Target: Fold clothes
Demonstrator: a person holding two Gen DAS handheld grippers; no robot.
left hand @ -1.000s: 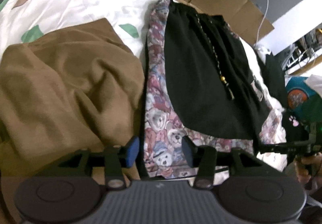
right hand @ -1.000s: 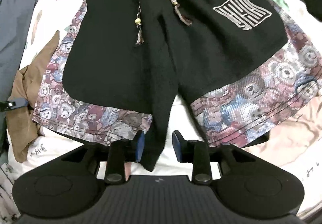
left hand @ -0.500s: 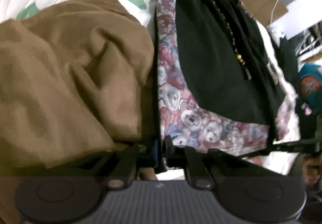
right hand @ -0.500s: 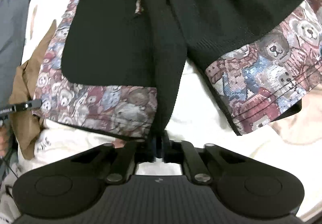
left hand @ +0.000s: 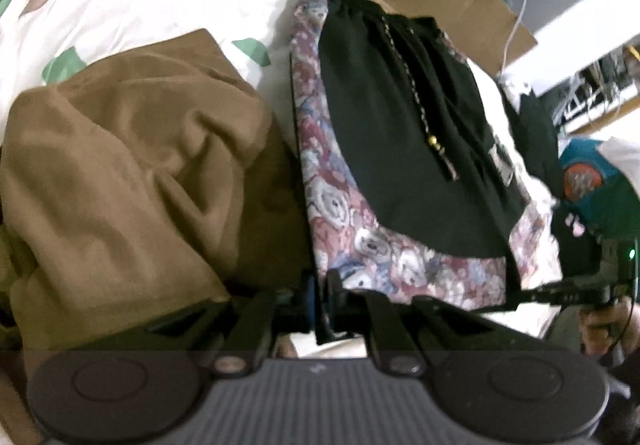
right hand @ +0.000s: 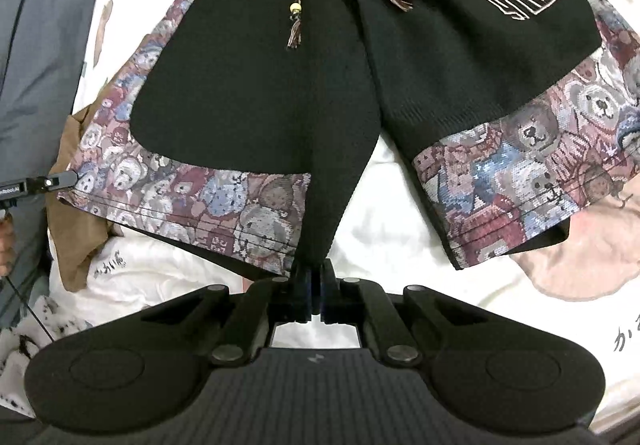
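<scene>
The black shorts with teddy-bear hems (right hand: 256, 93) lie spread flat on the white bedsheet (right hand: 400, 257). Right gripper (right hand: 315, 285) is pinching the crotch point, left gripper (left hand: 318, 297) the outer hem corner. Thin bites, so lifting unevenly could let the fabric slip.

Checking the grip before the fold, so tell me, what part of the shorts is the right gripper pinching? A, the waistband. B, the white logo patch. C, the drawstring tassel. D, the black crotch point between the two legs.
D: in the right wrist view the right gripper is closed on the black tip of the shorts hanging between the two bear-print leg hems.
</scene>
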